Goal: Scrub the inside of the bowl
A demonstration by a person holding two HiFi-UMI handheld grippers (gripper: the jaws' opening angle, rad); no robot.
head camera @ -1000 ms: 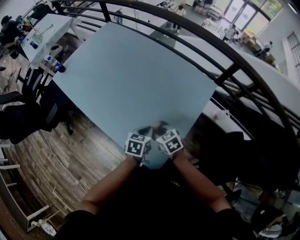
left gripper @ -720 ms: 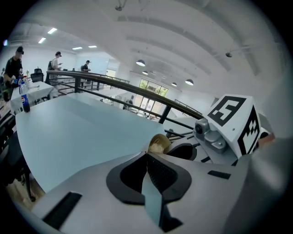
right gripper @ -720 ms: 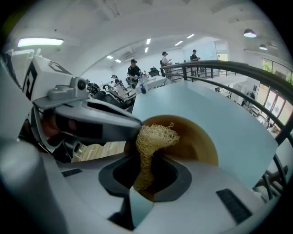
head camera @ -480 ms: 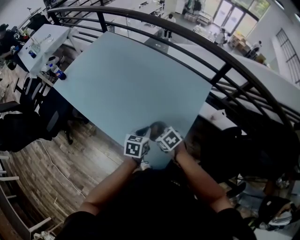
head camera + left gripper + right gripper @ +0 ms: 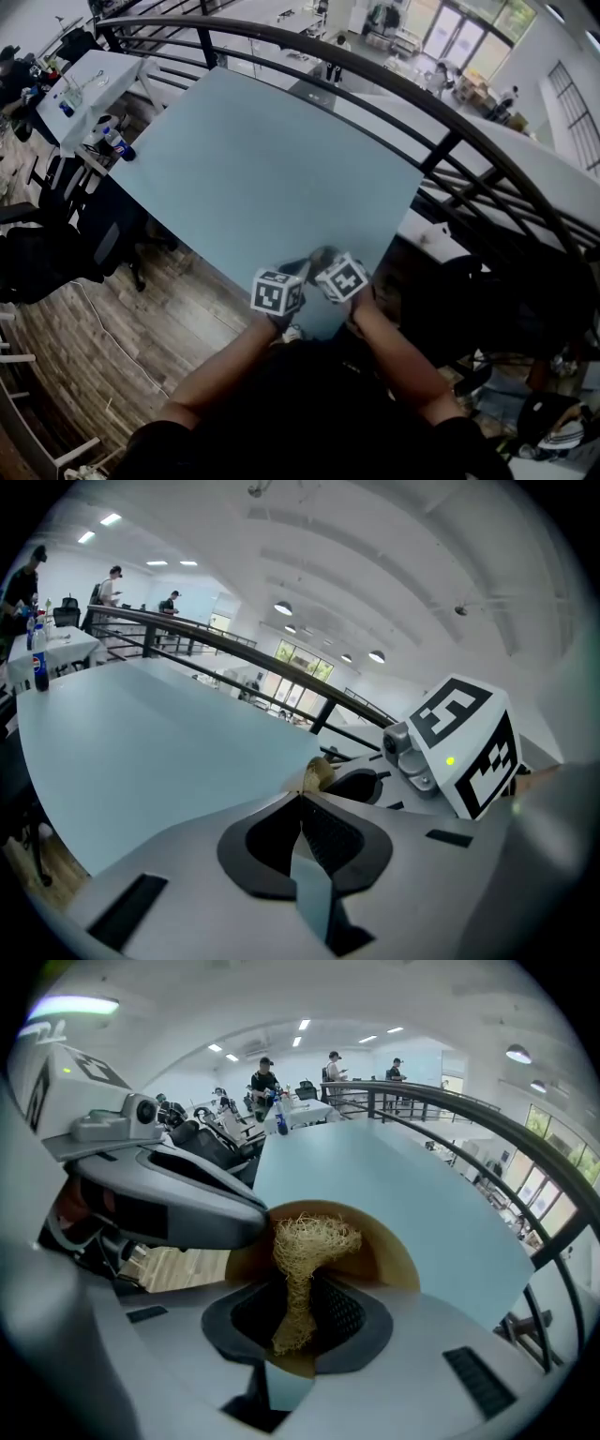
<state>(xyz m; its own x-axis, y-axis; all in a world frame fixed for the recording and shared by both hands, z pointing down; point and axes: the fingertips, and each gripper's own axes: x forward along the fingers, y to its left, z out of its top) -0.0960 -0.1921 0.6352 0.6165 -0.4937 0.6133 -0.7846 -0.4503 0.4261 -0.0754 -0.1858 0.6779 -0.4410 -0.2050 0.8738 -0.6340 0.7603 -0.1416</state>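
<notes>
A tan bowl (image 5: pixel 392 1254) sits at the near edge of the light blue table (image 5: pixel 253 159); in the head view the bowl (image 5: pixel 312 253) is a dark blur between both grippers. My right gripper (image 5: pixel 298 1281) is shut on a straw-coloured fibre scrubber (image 5: pixel 314 1239), whose bushy end sits inside the bowl. The left gripper (image 5: pixel 302 797) is shut, with a tan bit of the bowl's rim (image 5: pixel 319 772) at its tips. Seen from the right gripper view, the left gripper (image 5: pixel 248 1225) reaches onto the bowl's left rim. Both grippers, left (image 5: pixel 289 270) and right (image 5: pixel 328 265), are close together.
A black curved railing (image 5: pixel 450 150) runs beyond the table's far and right sides. A bottle (image 5: pixel 117 142) stands near the table's far left corner. Wooden floor (image 5: pixel 103 309) and dark chairs (image 5: pixel 37 253) lie left of the table. People stand far off.
Both grippers stay side by side at the bowl; the right one has shifted only slightly. The head camera has tilted a little.
</notes>
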